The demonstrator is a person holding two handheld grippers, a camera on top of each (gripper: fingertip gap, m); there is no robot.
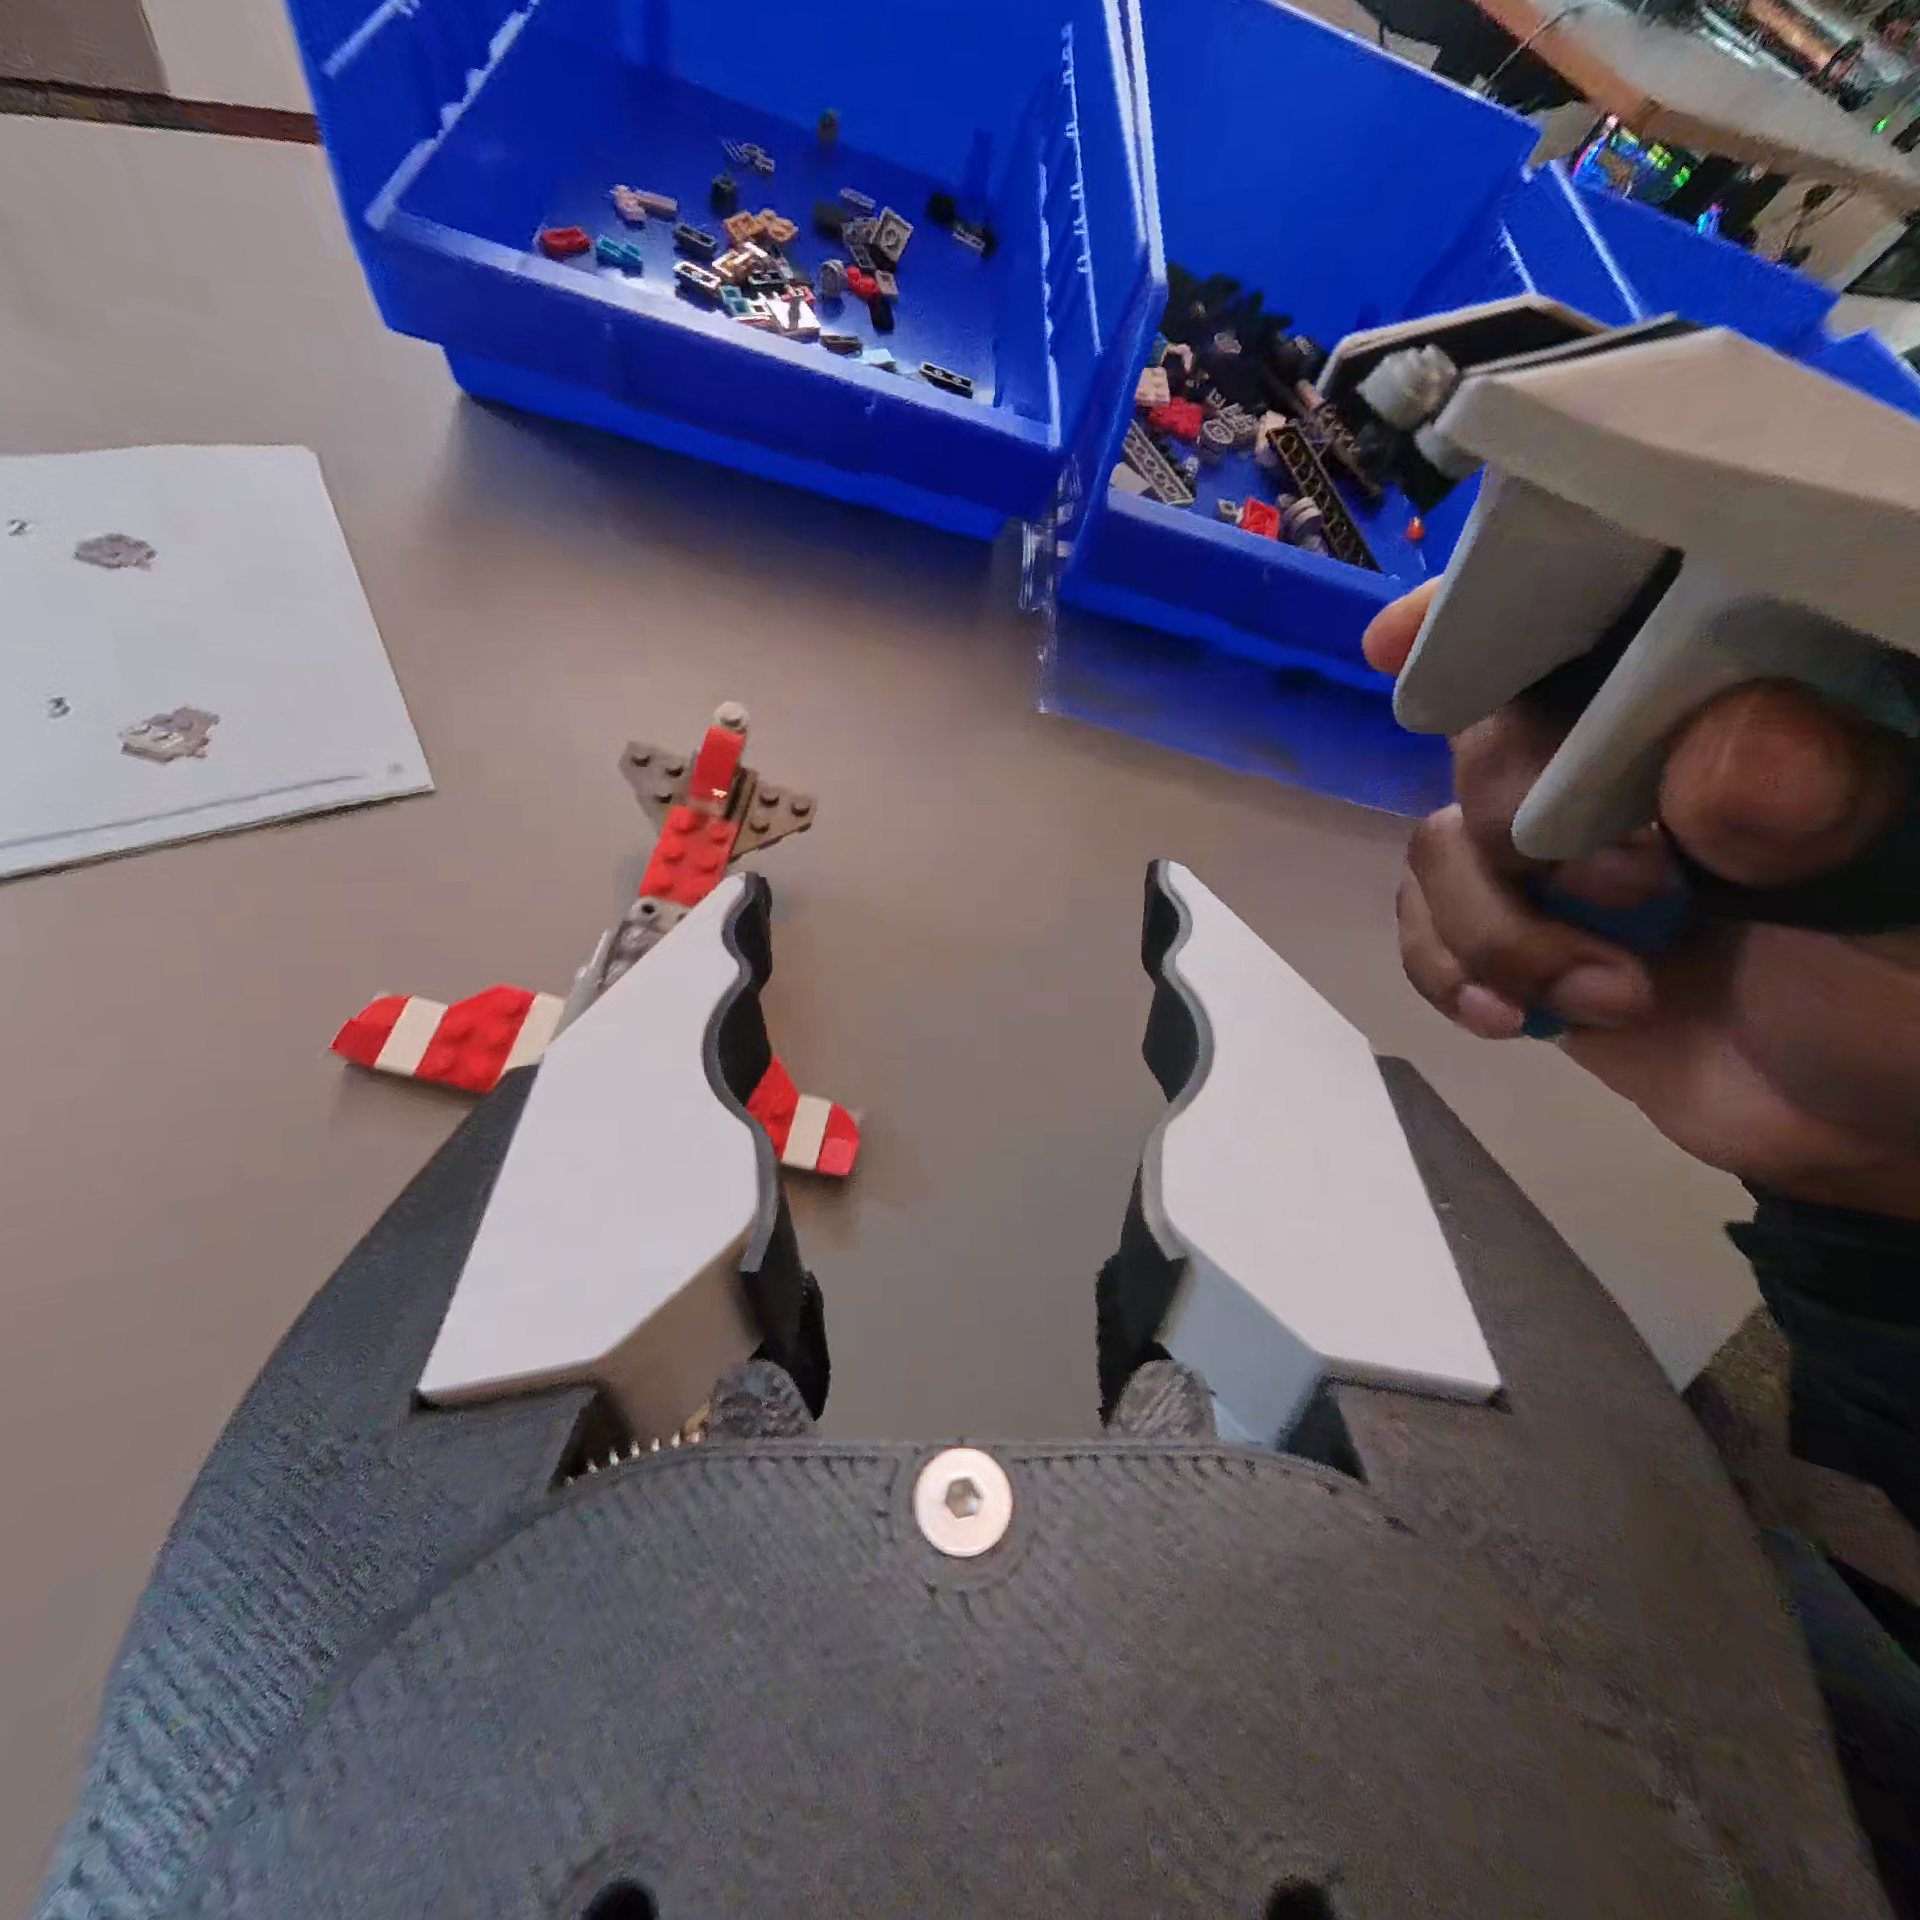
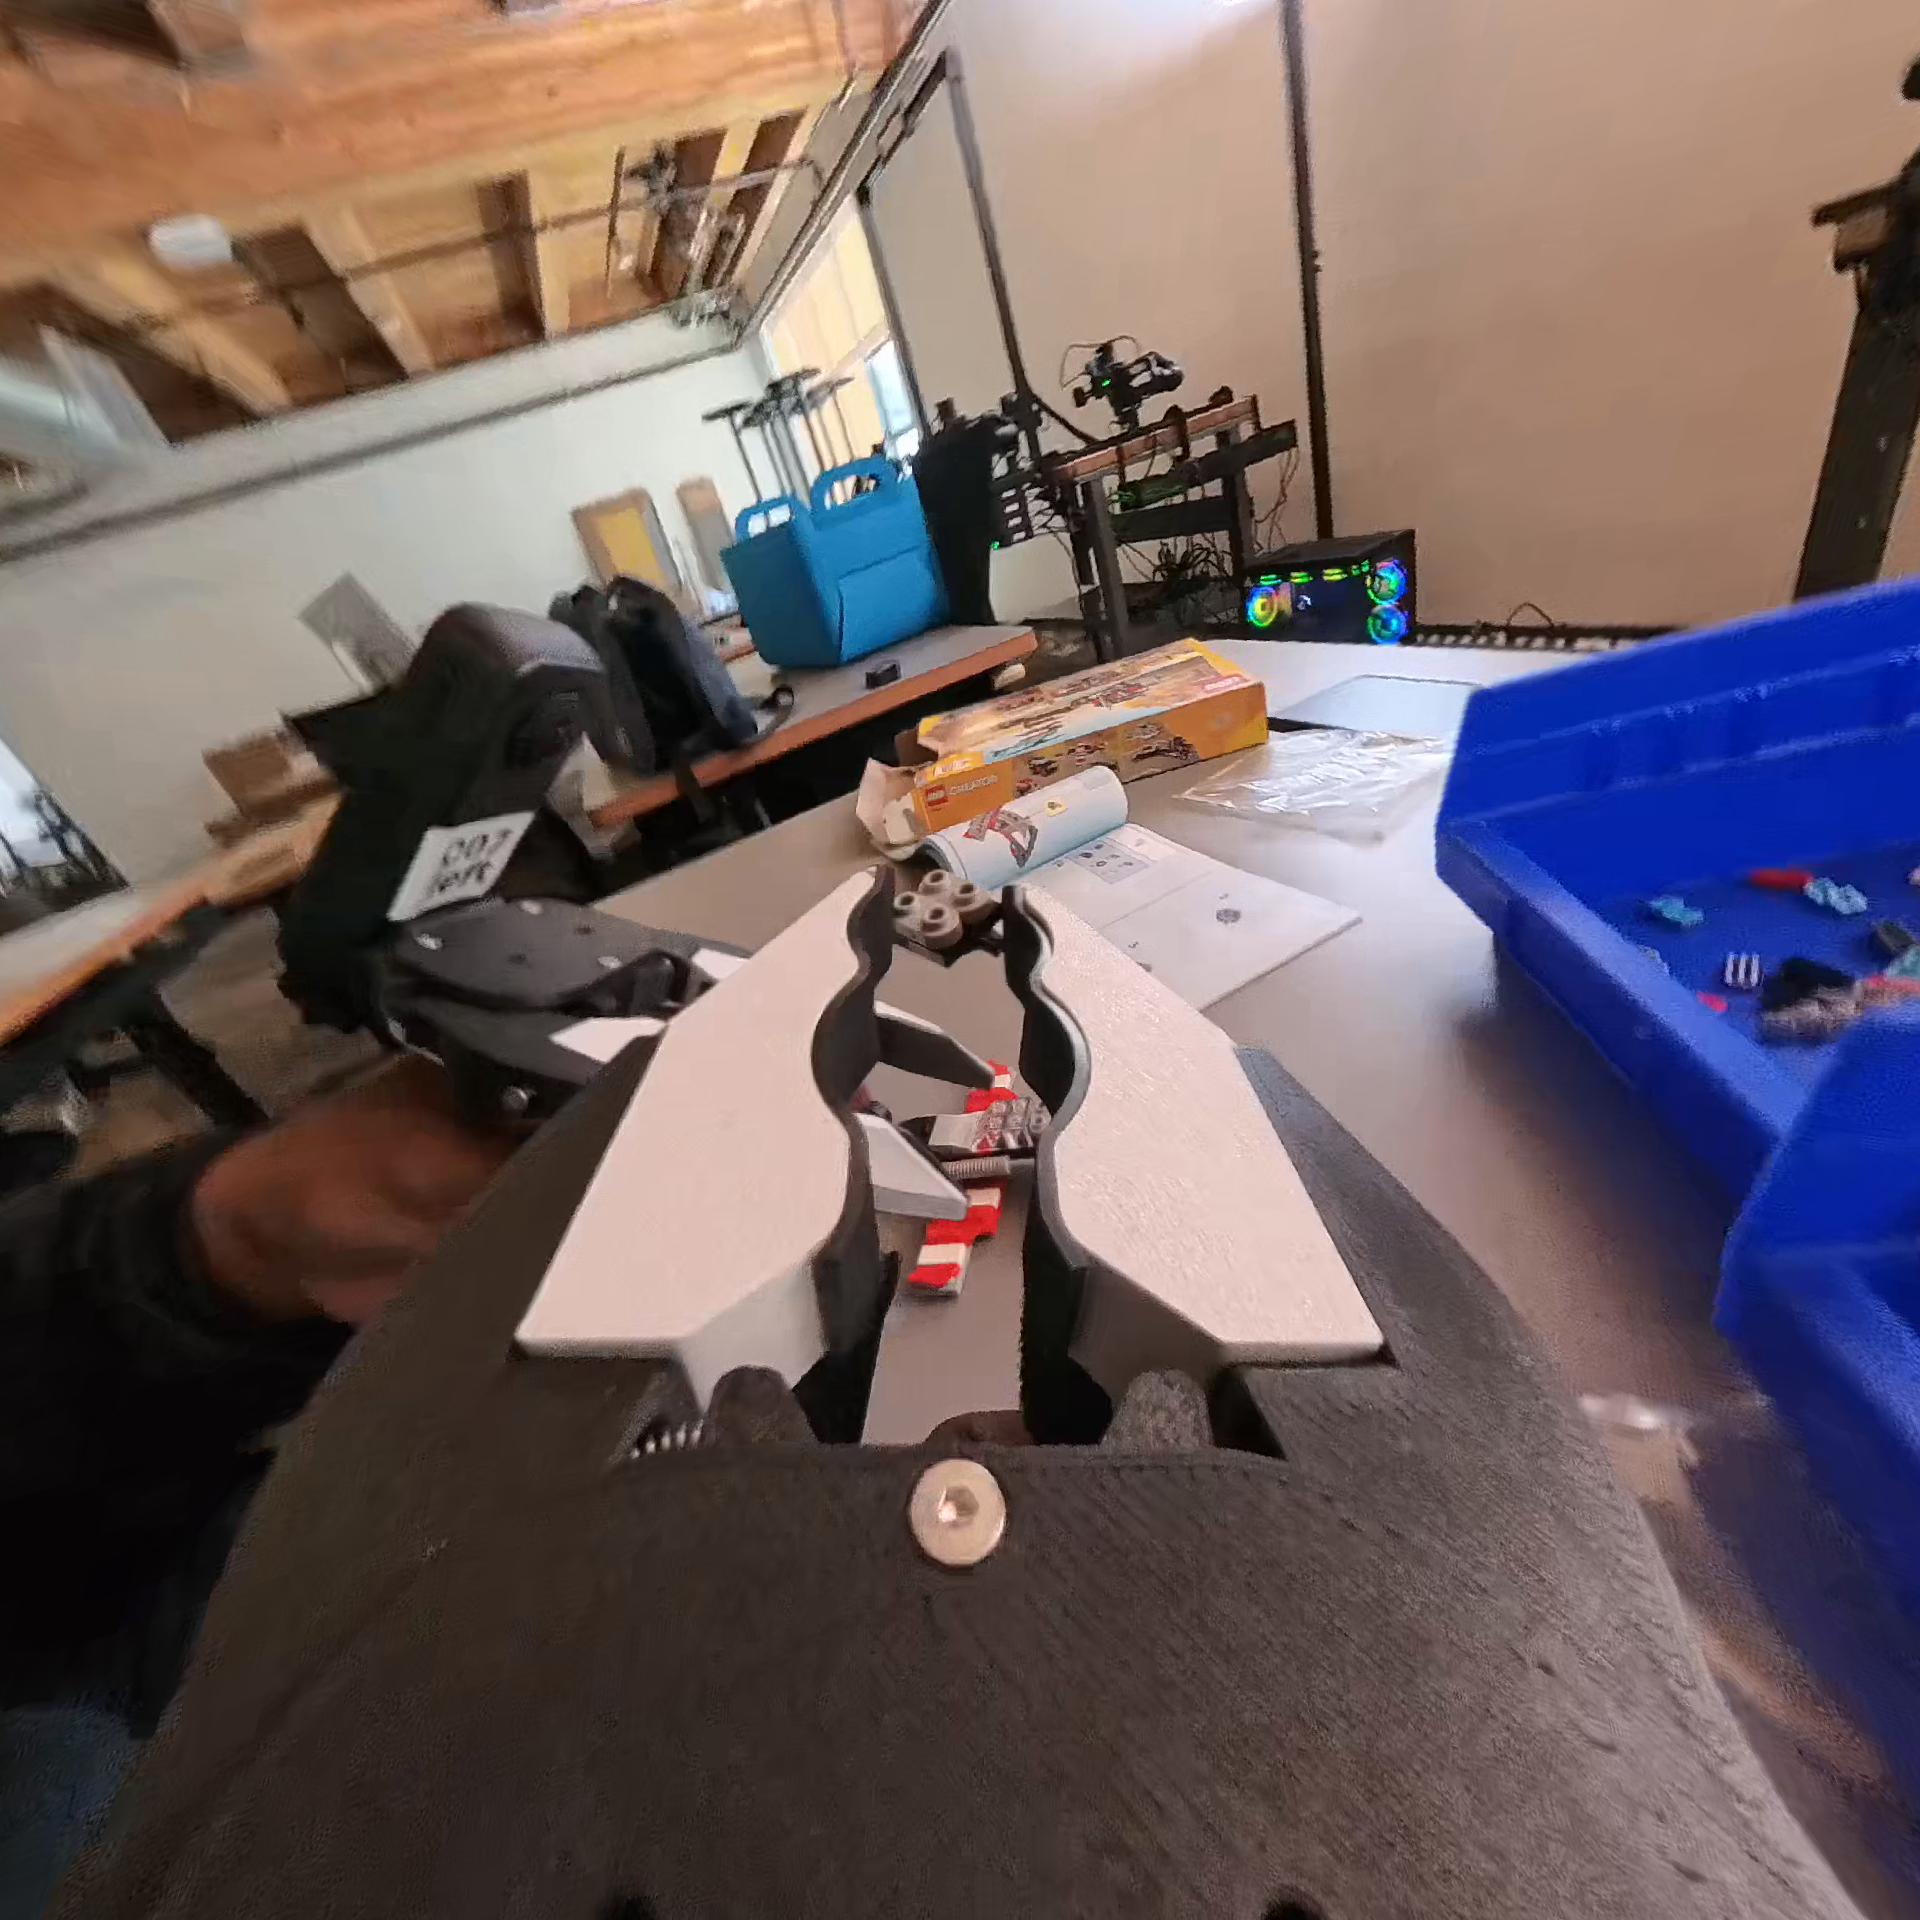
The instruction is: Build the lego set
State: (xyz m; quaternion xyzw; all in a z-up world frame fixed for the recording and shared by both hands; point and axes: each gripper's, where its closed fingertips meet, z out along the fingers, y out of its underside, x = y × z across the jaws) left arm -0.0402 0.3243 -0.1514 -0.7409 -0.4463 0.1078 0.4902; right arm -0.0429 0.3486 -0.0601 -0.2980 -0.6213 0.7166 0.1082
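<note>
Lies just beyond the spread left gripper [image 1: 951, 883], the red-and-white lego plane [image 1: 665, 935] on the table [image 1: 312, 1247] (right gripper [image 2: 948, 914] pinching a grey piece [image 2: 938, 912], clear only in its own view).

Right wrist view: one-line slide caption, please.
Right gripper pinches a small grey studded piece above the red-and-white plane model on the table.

Left tongs [image 1: 956, 883] spread wide, right tongs [image 2: 940, 914] pinched nearly closed
</note>
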